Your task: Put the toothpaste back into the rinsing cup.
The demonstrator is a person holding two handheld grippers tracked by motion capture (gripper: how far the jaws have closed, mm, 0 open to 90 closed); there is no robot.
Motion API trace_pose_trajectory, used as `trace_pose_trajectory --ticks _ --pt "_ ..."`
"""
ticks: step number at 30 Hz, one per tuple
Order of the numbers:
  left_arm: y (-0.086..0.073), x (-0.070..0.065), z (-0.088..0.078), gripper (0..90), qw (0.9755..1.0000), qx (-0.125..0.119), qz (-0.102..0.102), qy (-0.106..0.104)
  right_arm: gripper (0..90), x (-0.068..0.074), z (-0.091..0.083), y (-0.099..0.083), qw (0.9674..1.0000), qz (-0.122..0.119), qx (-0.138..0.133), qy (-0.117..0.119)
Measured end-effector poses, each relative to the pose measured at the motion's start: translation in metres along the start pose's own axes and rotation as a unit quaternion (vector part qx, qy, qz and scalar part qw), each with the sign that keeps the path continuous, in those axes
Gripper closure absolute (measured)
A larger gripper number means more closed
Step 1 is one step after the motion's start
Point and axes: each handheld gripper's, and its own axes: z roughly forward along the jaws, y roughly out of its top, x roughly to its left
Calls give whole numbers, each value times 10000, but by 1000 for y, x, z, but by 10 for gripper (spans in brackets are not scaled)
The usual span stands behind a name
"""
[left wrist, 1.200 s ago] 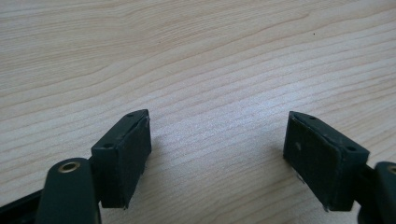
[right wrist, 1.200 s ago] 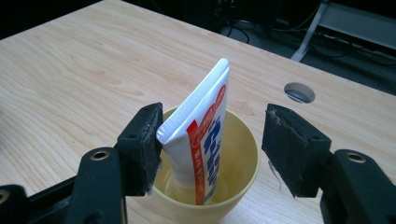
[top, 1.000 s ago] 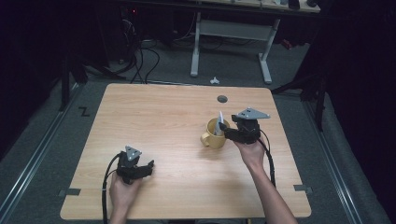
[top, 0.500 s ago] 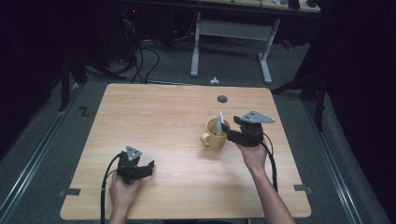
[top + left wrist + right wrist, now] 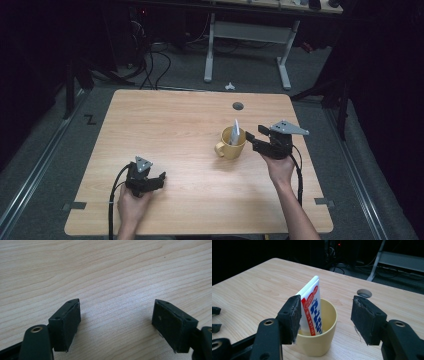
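Right gripper (image 5: 325, 320), fingers apart and just closing on nothing, faces the mug (image 5: 231, 146) dead ahead, its tube (image 5: 312, 307) upright; left gripper (image 5: 116, 325) rests open, well apart.

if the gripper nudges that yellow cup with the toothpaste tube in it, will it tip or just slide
The yellow cup looks like light plastic on the smooth wooden table, so a low push would probably slide it. The toothpaste tube stands tall and leans on the rim, so a high push may tip cup and tube together. The tube itself looks soft and would likely give under the pads.
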Motion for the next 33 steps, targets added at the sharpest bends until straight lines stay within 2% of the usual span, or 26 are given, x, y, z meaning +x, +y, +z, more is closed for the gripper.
trace_pose_trajectory --ticks 15,22,33 --pt "0 0 0 235 10000 -5 -3 5 420 -15 -24 -3 9998 77 -166 -76" --pt "0 0 0 236 10000 -6 -7 2 423 -27 -38 -9 9995 213 -194 -144" --pt "0 0 0 237 10000 -6 -14 -3 426 -34 -43 -16 9993 282 -165 -192"
